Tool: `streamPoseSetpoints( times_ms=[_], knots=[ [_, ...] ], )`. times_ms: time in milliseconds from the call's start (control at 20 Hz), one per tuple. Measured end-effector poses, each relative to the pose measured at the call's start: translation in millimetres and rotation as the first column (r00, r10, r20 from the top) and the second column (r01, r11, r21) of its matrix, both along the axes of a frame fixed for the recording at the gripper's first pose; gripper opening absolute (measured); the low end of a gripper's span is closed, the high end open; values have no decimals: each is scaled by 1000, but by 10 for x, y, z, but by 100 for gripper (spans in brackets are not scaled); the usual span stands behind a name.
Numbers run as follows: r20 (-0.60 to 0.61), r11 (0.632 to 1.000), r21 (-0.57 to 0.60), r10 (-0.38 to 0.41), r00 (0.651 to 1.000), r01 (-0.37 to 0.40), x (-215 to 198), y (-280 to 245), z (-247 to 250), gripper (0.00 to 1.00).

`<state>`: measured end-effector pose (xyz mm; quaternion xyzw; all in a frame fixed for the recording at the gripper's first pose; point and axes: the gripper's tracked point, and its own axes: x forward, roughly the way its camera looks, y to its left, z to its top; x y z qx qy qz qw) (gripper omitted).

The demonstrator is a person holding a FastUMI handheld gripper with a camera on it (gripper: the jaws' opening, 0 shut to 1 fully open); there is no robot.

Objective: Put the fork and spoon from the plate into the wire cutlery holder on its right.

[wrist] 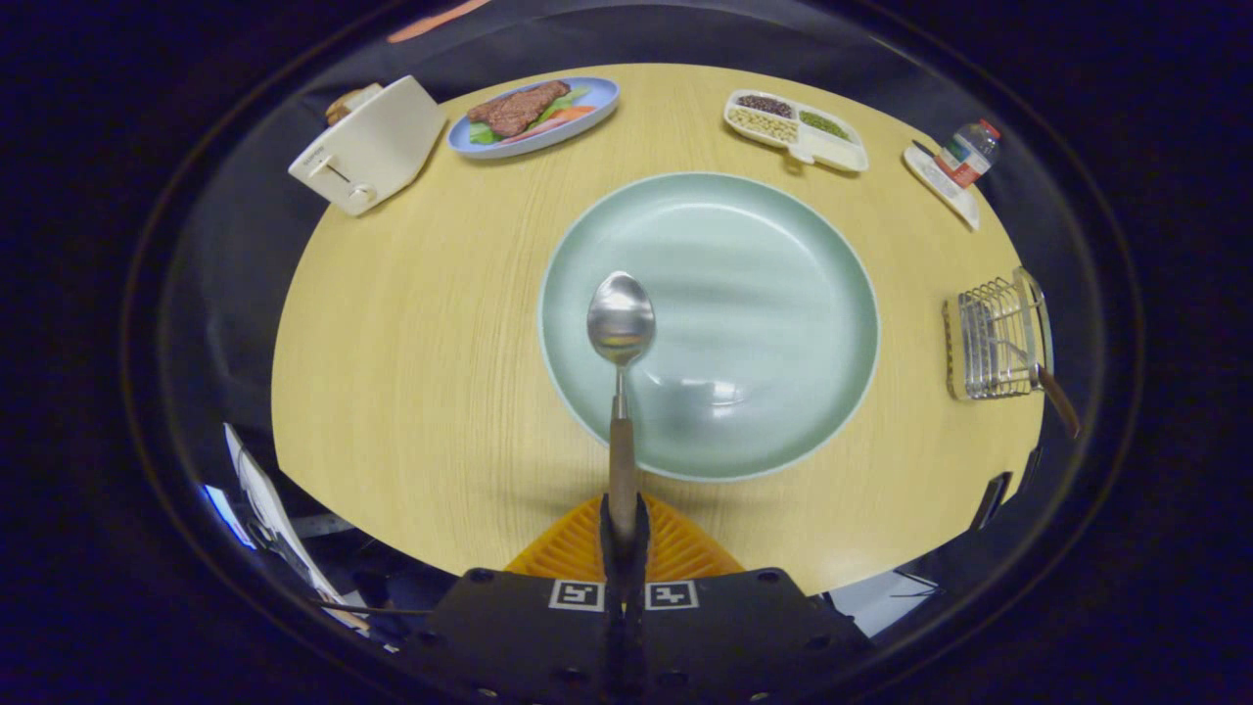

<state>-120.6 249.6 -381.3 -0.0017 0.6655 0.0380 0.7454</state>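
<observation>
Round wooden desk [411,392], with the spoon [621,333] lifted over the plate [764,294].

On this desk the tool [624,534] is clenched on the spoon's wooden handle, both fingers pressing it near the end, so the bowl points forward and hangs above the near left part of the empty green plate. The grip far back on the handle probably leaves the bowl end free to go down first into the holder [994,338]. This wire holder stands well apart at the right of the plate, near the desk edge, and the fork [1043,377] already leans in it with its handle sticking out toward the near side. So, as I judge, half of the task is done and the spoon must now travel to the right. Beyond the plate stand a toaster [367,147], a dish of meat [533,116], a tray of beans [795,129] and a small bottle [967,152].
</observation>
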Motion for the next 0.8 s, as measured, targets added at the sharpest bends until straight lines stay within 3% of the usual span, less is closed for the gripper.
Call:
streamPoseSetpoints(
  times_ms=[450, 800],
  knots=[
    [11, 998, 54, -30, 999, 30, 20, -337, 531, 0],
    [39, 992, 98, -87, 995, 83, 233, -1051, 1307, 0]
  ],
)
